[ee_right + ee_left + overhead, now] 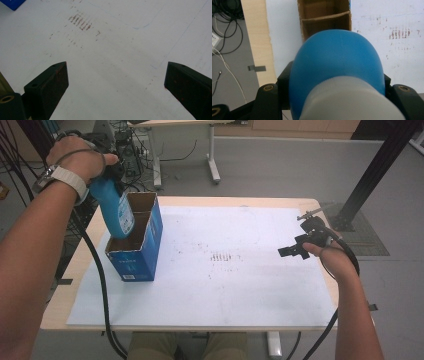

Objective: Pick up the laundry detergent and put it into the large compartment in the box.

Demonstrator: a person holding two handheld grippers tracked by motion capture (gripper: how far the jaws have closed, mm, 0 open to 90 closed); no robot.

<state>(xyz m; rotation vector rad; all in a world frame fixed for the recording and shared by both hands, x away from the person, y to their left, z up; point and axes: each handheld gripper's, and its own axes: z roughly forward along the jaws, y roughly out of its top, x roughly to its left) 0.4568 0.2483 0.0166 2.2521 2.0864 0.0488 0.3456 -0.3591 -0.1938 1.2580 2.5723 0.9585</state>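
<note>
My left gripper (113, 174) is shut on a blue bottle (114, 209), gripping it near its upper end. The bottle hangs tilted, bottom end down, at the mouth of an open blue cardboard box (142, 245) with a divider inside. Its lower end is over the compartment nearer to me. In the left gripper view the blue bottle (337, 60) with its pale grey top (347, 100) sits between the black jaws, and the brown inside of the box (324, 17) lies beyond it. My right gripper (291, 251) hovers open over the white sheet (112, 50), nothing between its jaws.
The white sheet (225, 270) covers most of the wooden table (65, 305) and bears faint reddish marks (224, 257) in its middle. Cables (102, 290) hang off the table's left side. A black post (375, 167) stands beyond the right far corner.
</note>
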